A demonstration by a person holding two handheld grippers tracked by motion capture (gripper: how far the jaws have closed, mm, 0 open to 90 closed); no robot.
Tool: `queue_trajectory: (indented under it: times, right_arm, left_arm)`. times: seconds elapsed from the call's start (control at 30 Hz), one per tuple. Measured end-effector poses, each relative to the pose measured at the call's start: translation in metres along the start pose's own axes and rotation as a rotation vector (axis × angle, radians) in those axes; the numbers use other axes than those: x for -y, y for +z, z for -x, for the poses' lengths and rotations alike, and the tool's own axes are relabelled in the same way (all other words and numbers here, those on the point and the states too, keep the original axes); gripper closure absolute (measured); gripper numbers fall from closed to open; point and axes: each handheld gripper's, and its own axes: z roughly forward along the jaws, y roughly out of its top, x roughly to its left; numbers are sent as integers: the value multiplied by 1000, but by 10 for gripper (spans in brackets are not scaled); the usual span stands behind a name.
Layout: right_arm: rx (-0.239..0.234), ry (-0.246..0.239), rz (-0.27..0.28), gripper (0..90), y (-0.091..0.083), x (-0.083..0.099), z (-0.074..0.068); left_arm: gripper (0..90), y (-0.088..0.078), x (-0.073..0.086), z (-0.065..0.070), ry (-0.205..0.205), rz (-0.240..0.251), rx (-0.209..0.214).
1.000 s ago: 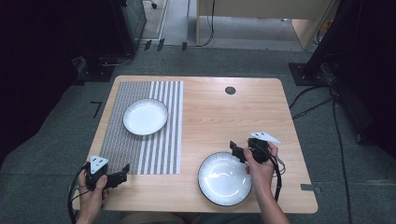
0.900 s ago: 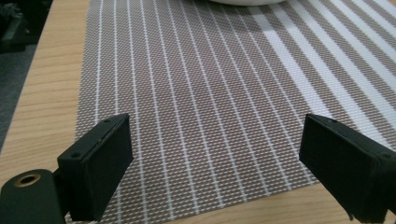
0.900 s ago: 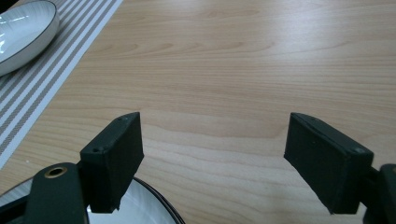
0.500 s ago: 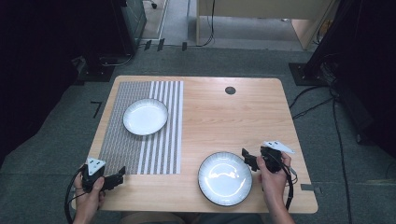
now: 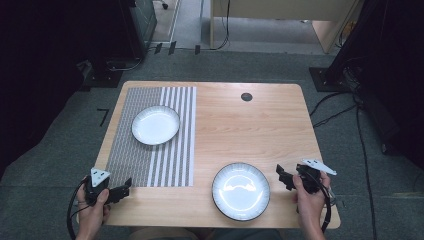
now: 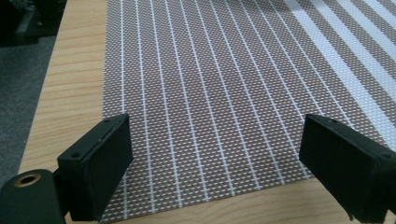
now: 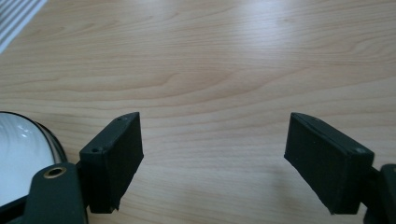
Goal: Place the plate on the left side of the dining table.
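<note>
The right gripper (image 5: pixel 283 177) stands wide open and empty just right of the dark-rimmed plate (image 5: pixel 240 191); the left gripper (image 5: pixel 122 189), equally wide and empty, sits at the striped mat's (image 5: pixel 150 150) near edge

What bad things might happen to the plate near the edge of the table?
The dark-rimmed plate sits close to the front edge of the table, so a push from the open right tool beside it might slide it off. The rim is thin and the glaze looks smooth, so a pinch there could slip. The left tool, also open, hovers at the striped placemat corner and might snag it, shifting the white plate.
</note>
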Motion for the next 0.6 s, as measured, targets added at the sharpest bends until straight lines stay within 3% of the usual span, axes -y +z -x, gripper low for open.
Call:
queue_trajectory:
  times: [0.17, 0.6]
  right_arm:
    - [30, 3, 0, 192, -6, 6, 14]
    - [94, 32, 13, 193, -22, 20, 46]
  left_arm:
    - [94, 0, 0, -3, 9, -1, -20]
    - [95, 0, 1, -14, -15, -15, -27]
